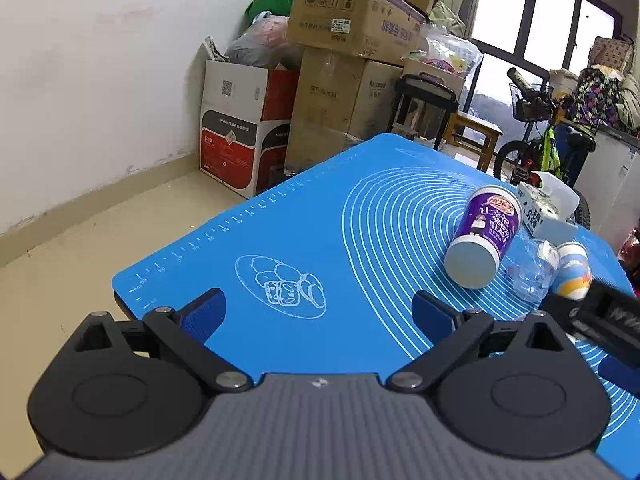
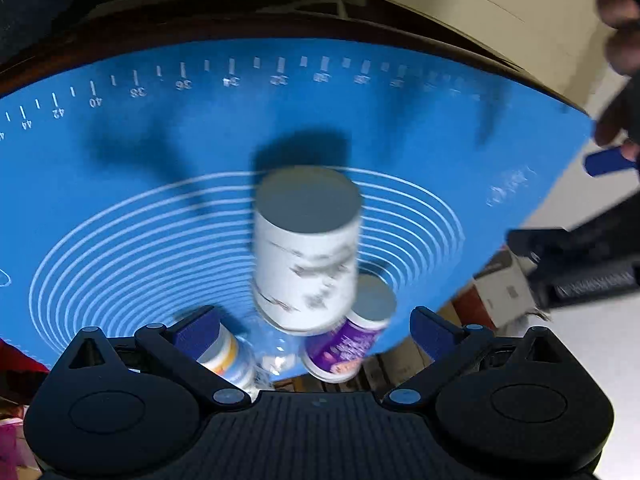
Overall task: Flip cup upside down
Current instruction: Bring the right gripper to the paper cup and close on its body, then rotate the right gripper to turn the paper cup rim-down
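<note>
The left gripper (image 1: 318, 314) hangs wide open over the blue mat (image 1: 288, 232), holding nothing; the purple cup (image 1: 484, 236) stands base-up ahead and to its right, tilted, beside a clear plastic cup (image 1: 532, 270) and an orange-and-blue cup (image 1: 574, 274). The right gripper (image 2: 316, 330) is likewise spread wide and empty. Straight ahead of it, between its fingers, a blurred white cup (image 2: 306, 248) shows its closed base uppermost, touching neither finger.
</note>
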A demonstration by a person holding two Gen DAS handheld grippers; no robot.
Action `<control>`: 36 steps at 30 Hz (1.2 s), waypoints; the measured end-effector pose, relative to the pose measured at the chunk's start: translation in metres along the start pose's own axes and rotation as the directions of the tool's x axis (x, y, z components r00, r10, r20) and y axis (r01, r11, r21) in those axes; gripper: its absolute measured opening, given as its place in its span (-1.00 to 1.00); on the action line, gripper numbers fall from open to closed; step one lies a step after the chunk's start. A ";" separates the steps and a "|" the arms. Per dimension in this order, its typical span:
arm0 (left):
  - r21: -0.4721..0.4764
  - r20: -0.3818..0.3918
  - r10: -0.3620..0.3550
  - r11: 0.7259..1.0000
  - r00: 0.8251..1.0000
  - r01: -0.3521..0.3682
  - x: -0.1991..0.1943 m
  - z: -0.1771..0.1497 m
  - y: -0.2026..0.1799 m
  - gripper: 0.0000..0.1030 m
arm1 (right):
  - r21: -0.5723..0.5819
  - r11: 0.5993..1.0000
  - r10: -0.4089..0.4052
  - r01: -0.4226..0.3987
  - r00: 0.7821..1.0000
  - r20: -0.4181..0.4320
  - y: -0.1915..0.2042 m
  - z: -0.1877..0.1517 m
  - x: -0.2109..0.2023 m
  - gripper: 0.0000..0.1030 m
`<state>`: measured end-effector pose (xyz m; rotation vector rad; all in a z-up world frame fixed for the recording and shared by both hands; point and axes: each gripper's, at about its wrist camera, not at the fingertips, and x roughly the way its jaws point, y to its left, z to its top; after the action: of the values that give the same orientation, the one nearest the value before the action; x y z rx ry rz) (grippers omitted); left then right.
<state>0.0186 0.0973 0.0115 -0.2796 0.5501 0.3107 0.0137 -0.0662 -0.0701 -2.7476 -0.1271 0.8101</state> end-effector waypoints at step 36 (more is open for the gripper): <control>0.048 0.005 -0.019 0.999 1.000 0.018 -0.001 -0.004 -0.014 0.91 | 0.780 0.614 0.070 -0.118 0.993 0.095 -0.060 -0.068 -0.001 0.13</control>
<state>0.0213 0.0833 0.0113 -0.2372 0.5483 0.2801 0.0493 -0.0249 0.0024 -1.8870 0.3085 0.7281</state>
